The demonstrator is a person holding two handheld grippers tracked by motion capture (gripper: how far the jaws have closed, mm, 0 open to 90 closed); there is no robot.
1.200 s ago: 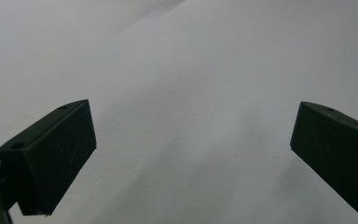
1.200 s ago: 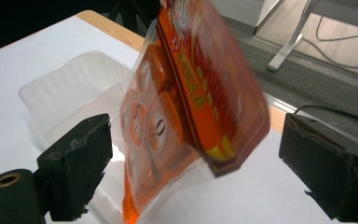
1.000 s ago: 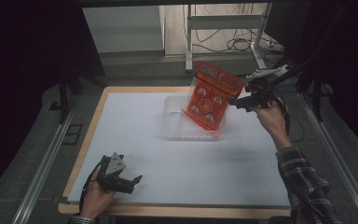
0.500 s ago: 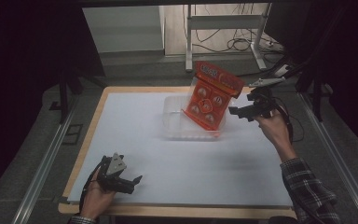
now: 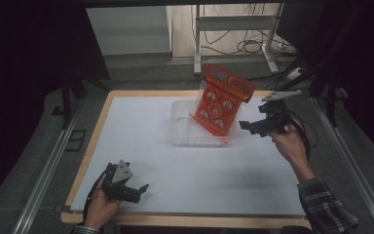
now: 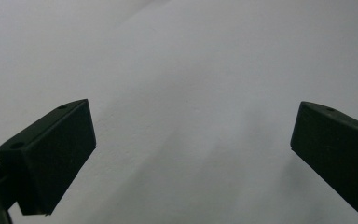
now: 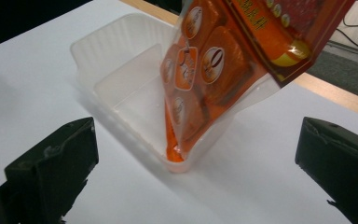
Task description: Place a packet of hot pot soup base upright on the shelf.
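Note:
An orange snack bag stands tilted in a clear plastic tray at the back middle of the table, its lower end in the tray's right corner. In the right gripper view the bag leans out of the tray, apart from both jaws. My right gripper hovers just right of the tray. Its jaws have just been opening and stand open with nothing between them. My left gripper rests at the front left, open over bare white sheet.
A white sheet covers the wood-edged table. Metal rails run along both sides. Behind the table are a desk frame and cables on the floor.
My right gripper has drawn back from the bag's right edge toward the person's side. The bag stays leaning in the tray. The left gripper has not moved.

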